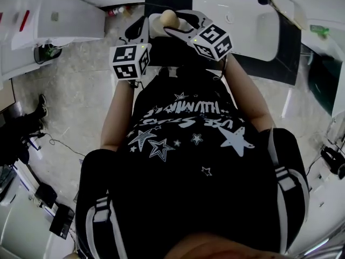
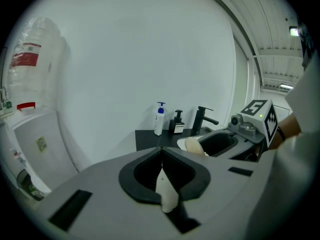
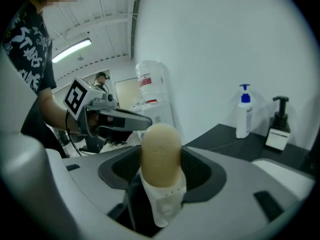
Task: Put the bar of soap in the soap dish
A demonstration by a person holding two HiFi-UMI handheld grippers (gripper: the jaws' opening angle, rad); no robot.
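A beige, rounded bar of soap stands upright between the jaws of my right gripper, which is shut on it; it fills the middle of the right gripper view as the soap. My left gripper is held just left of it, jaws shut with nothing between them, as seen on the left gripper. From that view the soap shows in the right gripper's jaws. Both are held up in front of the person's chest. I cannot make out a soap dish in any view.
A white sink sits in a black counter at the right. A black tap, a blue-topped pump bottle and a black dispenser stand on it. A water cooler stands at the left.
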